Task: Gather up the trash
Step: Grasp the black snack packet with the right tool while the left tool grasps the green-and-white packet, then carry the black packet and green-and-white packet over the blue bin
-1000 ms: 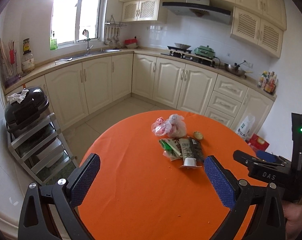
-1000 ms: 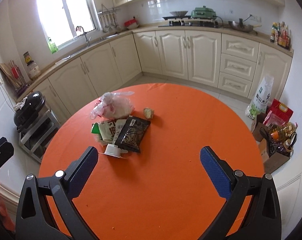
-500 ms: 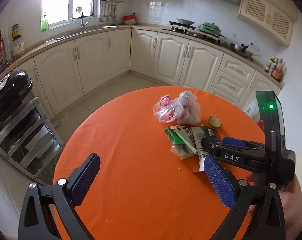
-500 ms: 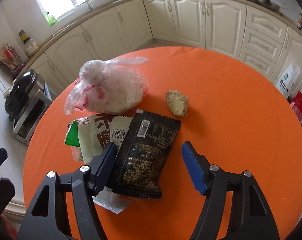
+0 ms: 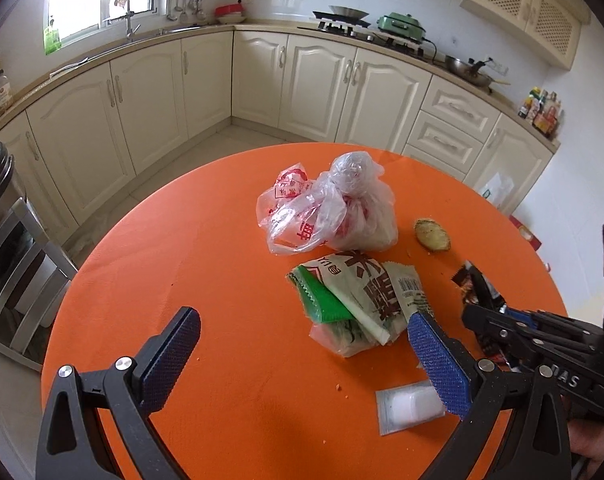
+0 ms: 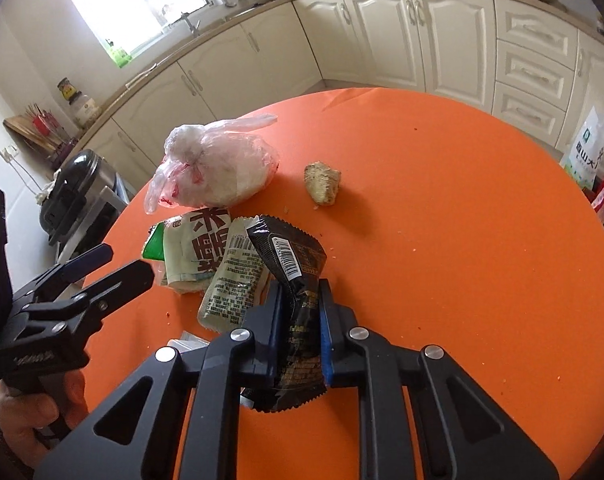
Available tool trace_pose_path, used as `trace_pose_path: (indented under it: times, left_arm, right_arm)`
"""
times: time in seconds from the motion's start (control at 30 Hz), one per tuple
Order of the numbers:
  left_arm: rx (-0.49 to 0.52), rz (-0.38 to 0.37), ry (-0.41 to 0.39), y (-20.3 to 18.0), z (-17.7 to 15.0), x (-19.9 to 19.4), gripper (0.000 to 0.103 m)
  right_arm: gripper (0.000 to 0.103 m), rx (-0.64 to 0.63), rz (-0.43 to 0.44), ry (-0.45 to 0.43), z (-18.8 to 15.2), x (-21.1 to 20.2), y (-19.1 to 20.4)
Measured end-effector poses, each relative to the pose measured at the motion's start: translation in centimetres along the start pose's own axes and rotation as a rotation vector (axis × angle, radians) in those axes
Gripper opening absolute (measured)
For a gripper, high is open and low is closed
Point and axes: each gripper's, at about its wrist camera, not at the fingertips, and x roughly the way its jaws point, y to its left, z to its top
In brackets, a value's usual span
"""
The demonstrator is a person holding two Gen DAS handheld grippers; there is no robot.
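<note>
Barcode on black wrapper [image 6: 298, 280] pinched by right claw [image 6: 300, 312], just closed; left claw [image 5: 302, 354] spread

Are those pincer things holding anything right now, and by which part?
The right gripper pinches the black snack wrapper around its lower half. The left gripper is open, holding nothing.

black crumpled wrapper [image 6: 298, 280] stands pinched upright; pale green packets [image 6: 206, 256] and knotted clear bag [image 6: 218, 168] lie behind.
</note>
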Motion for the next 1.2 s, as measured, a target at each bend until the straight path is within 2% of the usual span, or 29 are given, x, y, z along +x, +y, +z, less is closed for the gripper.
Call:
trace_pose_path:
  times: [0.17,0.2,0.23,0.3,0.4,0.57,0.8,1.03,1.2]
  left_arm:
    - [-0.015,-0.006,0.036,-0.4,1.5,3.6,0.097]
    - [-0.019,-0.014,0.047,-0.3,1.8,4.3,0.086]
    - [-0.014,-0.007,0.049,-0.5,2.1,4.9,0.087]
    - [0.020,-0.023,0.032,-1.5,2.7,5.6,0.071]
    - [0.039,-0.109,0.026,-2.1,3.6,6.2,0.042]
    - [0.018,-0.167,0.004,-3.2,4.1,7.2,0.034]
    - [0.008,-0.149,-0.038,-1.7,5.3,6.9,0.033]
    - [0.018,-0.124,-0.080,-0.2,6.0,4.6,0.032]
    - [0.049,-0.128,-0.134,-1.3,6.4,1.2,0.032]
  right_arm:
    - [0.015,0.025,0.006,-0.017,-0.4,-1.2,-1.0]
    - [0.015,0.025,0.008,-0.020,-0.4,-1.4,-1.1]
    - [0.015,0.025,0.010,-0.023,-0.4,-1.5,-1.0]
    - [0.015,0.026,0.009,-0.027,-0.4,-1.6,-1.0]
    - [0.015,0.039,0.017,-0.036,-0.6,-2.2,-1.4]
    - [0.016,0.046,0.016,-0.053,-0.8,-3.2,-1.5]
    - [0.016,0.063,0.021,-0.077,-1.4,-4.9,-2.2]
    - [0.016,0.061,0.040,-0.109,-2.4,-7.0,-2.1]
    - [0.016,0.057,0.053,-0.150,-3.2,-9.2,-1.7]
